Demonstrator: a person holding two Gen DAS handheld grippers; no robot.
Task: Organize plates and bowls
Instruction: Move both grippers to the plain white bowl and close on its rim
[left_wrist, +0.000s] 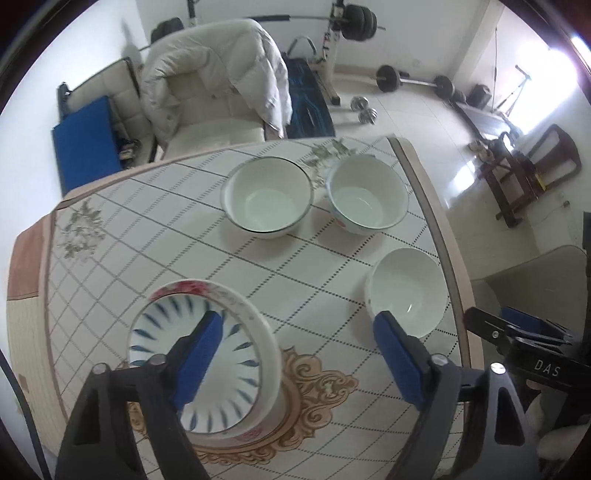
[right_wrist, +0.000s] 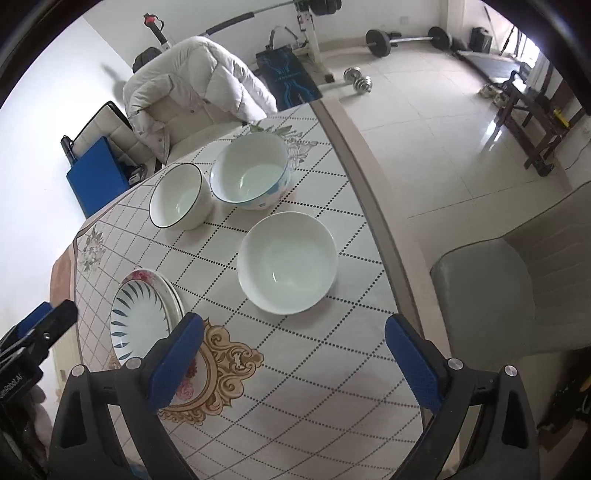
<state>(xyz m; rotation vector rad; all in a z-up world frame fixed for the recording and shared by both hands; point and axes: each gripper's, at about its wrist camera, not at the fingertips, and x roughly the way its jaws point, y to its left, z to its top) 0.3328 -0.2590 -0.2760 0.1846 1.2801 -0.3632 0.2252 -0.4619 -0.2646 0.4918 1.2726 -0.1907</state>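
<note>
Both jaws are wide open and hold nothing. Left gripper (left_wrist: 295, 365) hangs over the plates (left_wrist: 207, 354), stacked near the tabletop's (left_wrist: 155, 236) near edge. Right gripper (right_wrist: 295, 362) faces the plain bowl (right_wrist: 287, 263) by the right edge. Bowls look hard, smooth and breakable; grab the rim.
</note>
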